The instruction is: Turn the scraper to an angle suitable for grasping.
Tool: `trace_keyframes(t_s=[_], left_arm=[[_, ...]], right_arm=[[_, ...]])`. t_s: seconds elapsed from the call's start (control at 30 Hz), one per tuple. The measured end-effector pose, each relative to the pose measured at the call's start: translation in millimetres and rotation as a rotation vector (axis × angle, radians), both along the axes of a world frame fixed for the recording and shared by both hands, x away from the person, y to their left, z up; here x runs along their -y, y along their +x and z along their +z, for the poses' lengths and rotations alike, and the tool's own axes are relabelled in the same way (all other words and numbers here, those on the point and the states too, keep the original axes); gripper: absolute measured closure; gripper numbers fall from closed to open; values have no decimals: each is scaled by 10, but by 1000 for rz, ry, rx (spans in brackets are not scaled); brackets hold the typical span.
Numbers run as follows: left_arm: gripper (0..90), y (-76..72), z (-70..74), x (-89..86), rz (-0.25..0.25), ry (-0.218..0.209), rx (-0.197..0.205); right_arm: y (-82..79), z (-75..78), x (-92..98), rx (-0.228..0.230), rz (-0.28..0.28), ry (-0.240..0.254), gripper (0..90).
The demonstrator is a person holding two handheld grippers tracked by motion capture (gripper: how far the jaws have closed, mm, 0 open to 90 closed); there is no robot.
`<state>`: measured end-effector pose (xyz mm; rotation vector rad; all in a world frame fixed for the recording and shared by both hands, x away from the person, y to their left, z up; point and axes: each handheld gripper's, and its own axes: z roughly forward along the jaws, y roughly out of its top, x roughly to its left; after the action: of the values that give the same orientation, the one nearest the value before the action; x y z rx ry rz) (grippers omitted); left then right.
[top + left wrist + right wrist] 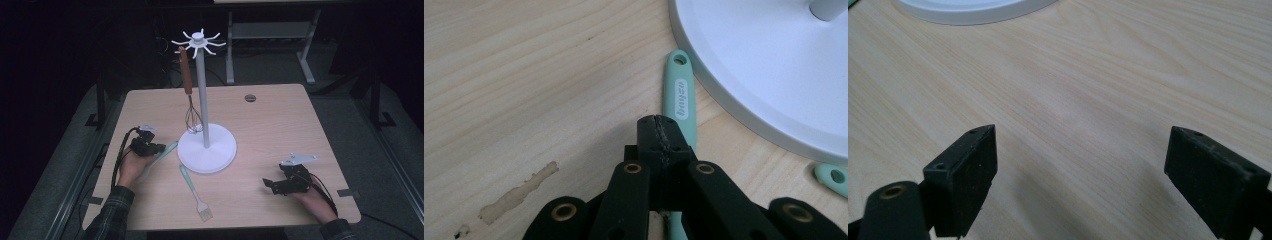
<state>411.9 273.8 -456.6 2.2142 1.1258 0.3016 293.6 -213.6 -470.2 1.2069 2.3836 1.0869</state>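
While two grippers are in play on the tabletop [280, 115], just one of them is at a utensil. Nearest the person lies one mint-handled basting brush [194, 192], flat on the wood, its pale bristles toward the near edge and its handle end just beside the stand's base. At the near right, the right gripper [270, 184] rests low over bare wood with its jaws released and wide apart, nothing between them in the right gripper view. At the left, a little farther in, the left gripper [159, 148] has its jaws clenched; in the left gripper view they meet pad to pad directly over one mint green handle [680, 95], which lies flat on the wood, its holed end just beside the rim of the base. Whether the pads pinch that handle or merely sit above it cannot be told. That makes two mint utensils counted on the wood. Beyond them stands one white stand [206, 145], a round base with an upright pole topped by a ring of hooks. One whisk [190, 102] with a brown handle hangs from a hook, its wires down just above the base.
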Motion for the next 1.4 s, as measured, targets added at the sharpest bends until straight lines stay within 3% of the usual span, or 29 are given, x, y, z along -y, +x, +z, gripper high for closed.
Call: trace_keyframes(t_s=[0.07, 0.33, 0.43, 0.5, 0.6, 0.7, 0.77, 0.8, 1.27, 1.4], left_arm=[[897, -33, 34, -26, 4, -8, 17], [664, -370, 123, -208, -15, -64, 28], [602, -440, 120, -243, -9, -64, 33], [564, -531, 107, -285, 19, -52, 60], [629, -572, 82, -309, 9, -63, 55], [657, -622, 37, -318, -3, -25, 58], [674, -645, 17, -317, -1, -34, 63], [675, -654, 4, -315, -4, -14, 62], [736, -639, -38, -298, 21, -5, 56], [799, -650, -35, -270, 11, 9, 58]], right_arm=[[-1, 1, 2, 0, 0, 1, 136], [-4, 2, -2, 1, -2, -1, 136], [-6, 4, -4, 1, -3, -1, 136], [-5, 4, -8, 0, -3, -2, 136], [-5, 3, -10, 0, -3, -3, 136], [-4, 1, -12, 0, -3, -4, 136], [-2, 0, -9, 1, -3, -4, 136], [-2, -1, -8, 1, -3, -4, 136], [-4, 3, -11, 1, -1, -4, 136], [-2, 2, -10, 1, -2, -5, 136]])
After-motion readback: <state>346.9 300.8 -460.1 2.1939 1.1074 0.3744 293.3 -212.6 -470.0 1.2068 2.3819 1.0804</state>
